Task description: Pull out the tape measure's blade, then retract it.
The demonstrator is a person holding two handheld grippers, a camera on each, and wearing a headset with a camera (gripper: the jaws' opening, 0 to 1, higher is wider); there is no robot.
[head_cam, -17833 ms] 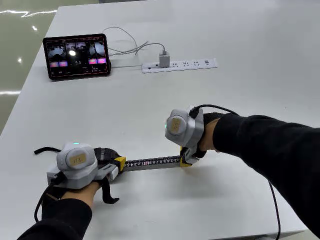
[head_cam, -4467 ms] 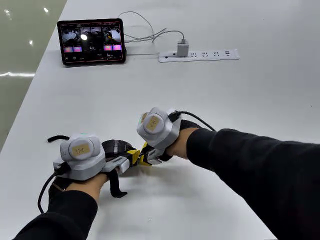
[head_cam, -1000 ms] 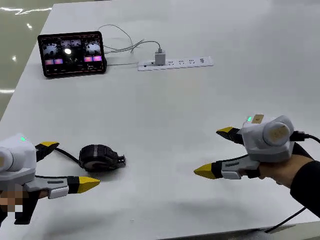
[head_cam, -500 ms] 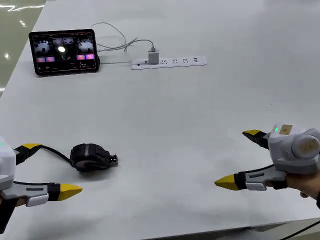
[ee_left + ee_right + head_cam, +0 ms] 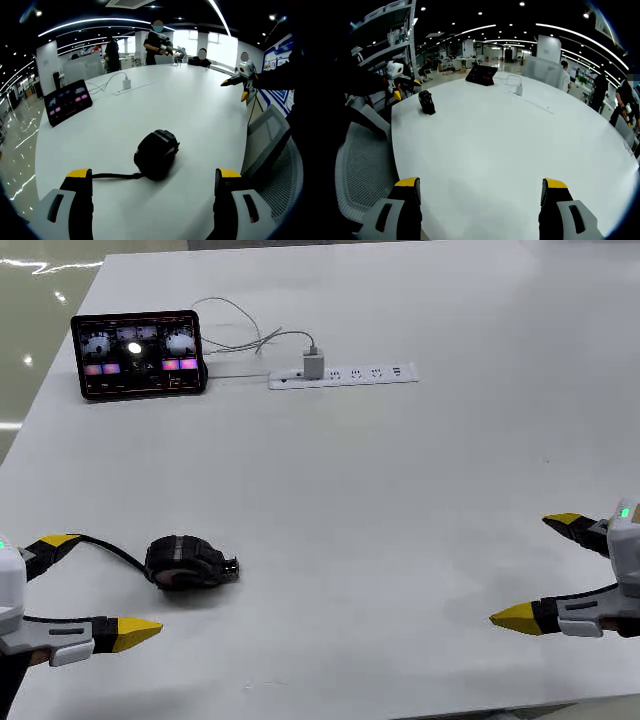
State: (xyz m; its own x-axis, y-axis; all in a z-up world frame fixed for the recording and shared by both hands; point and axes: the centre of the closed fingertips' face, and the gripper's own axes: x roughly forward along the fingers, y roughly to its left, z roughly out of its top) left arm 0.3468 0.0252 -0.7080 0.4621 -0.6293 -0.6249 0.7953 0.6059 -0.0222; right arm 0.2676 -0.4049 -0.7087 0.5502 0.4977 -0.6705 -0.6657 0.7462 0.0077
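Head view: left tool (image 5: 100,585) spread wide, holding nothing, at the near left of the white worktop (image 5: 400,490); right tool (image 5: 535,570) equally wide and empty, well apart at the right. Just ahead of the left tips, black tape measure (image 5: 187,562) flat on its side, blade wound in, strap (image 5: 110,548) trailing leftward. Case markings too small to read. Farther back, lit tablet (image 5: 138,353) and power strip (image 5: 345,374).
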